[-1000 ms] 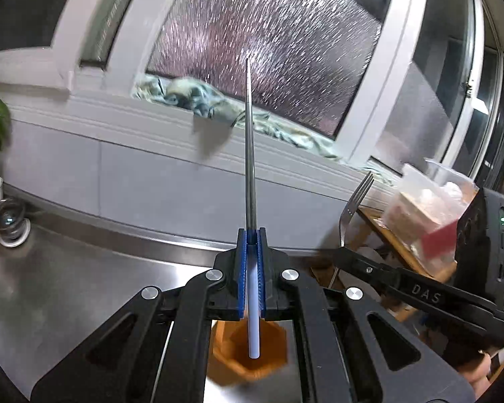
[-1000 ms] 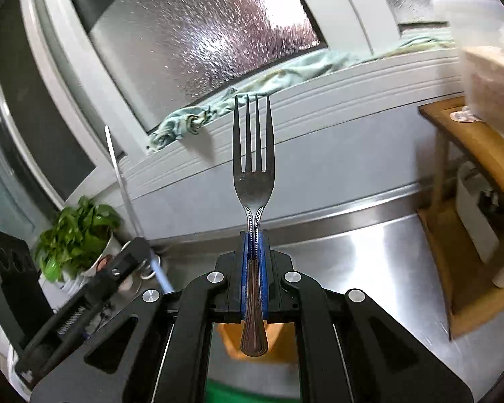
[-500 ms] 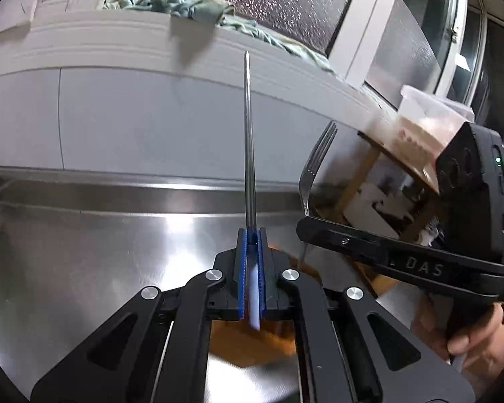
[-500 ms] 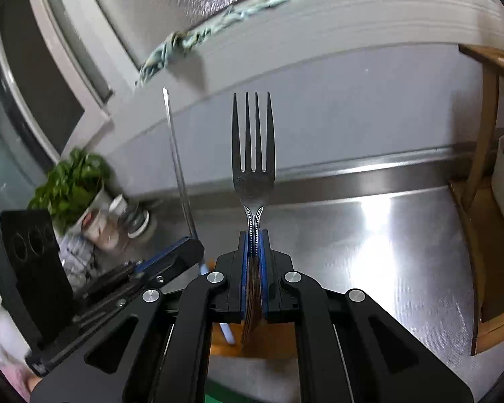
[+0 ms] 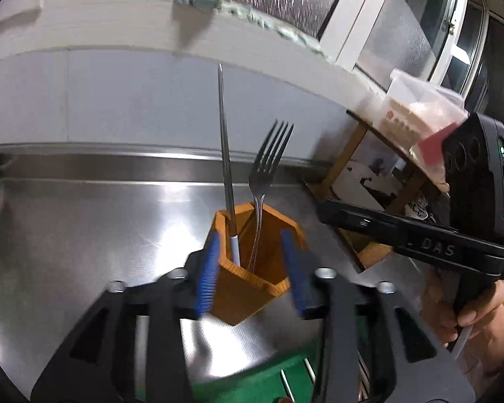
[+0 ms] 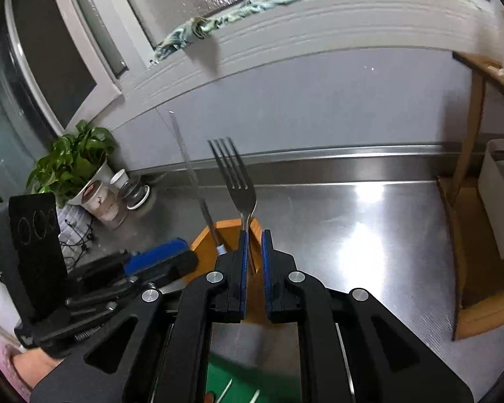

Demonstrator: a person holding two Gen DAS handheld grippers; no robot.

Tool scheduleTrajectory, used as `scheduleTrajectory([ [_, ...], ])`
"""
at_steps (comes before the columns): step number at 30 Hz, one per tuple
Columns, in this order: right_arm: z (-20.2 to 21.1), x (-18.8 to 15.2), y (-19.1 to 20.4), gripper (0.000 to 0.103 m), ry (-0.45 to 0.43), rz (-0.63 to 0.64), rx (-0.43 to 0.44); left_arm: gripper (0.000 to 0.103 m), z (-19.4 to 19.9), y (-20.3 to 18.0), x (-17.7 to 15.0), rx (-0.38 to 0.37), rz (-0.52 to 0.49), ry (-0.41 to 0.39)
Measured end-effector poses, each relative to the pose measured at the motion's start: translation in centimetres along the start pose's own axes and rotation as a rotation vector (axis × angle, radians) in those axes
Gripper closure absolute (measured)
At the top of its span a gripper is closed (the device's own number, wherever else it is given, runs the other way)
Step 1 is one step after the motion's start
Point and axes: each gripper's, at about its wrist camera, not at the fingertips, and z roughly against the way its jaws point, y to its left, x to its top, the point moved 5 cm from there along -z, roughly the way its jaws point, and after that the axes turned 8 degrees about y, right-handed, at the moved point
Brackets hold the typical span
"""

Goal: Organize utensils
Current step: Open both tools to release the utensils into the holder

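Two utensils, chopstick (image 5: 225,154) and fork (image 5: 268,168), stand in the orange holder (image 5: 252,288); left gripper (image 5: 252,268) just opened wide, empty; right gripper (image 6: 253,262) barely parted, fork loose: withdraw straight back, avoiding handles.

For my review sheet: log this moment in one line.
left gripper: jaws just opening, chopstick between, untouched | right gripper: slightly open, fork unclamped | both utensils: standing in holder

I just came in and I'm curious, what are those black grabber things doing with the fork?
A person is putting utensils into the orange holder on the steel counter. The left gripper has just opened its jaws, leaving the chopstick standing in it. The right gripper's jaws have parted slightly, with the fork still between them.
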Motion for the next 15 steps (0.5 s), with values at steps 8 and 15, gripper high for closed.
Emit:
scheduleTrajectory([
  [8,6.1,-5.0,0.1,0.039,0.180,0.029,-0.028,0.043,6.5,-0.9,-2.0,0.035,0.022,0.157],
  [15,4.2,-15.7,-1.6,0.044,0.710,-0.147,-0.045,0.027,5.7,-2.7,-11.0,0.056,0.081,0.647],
])
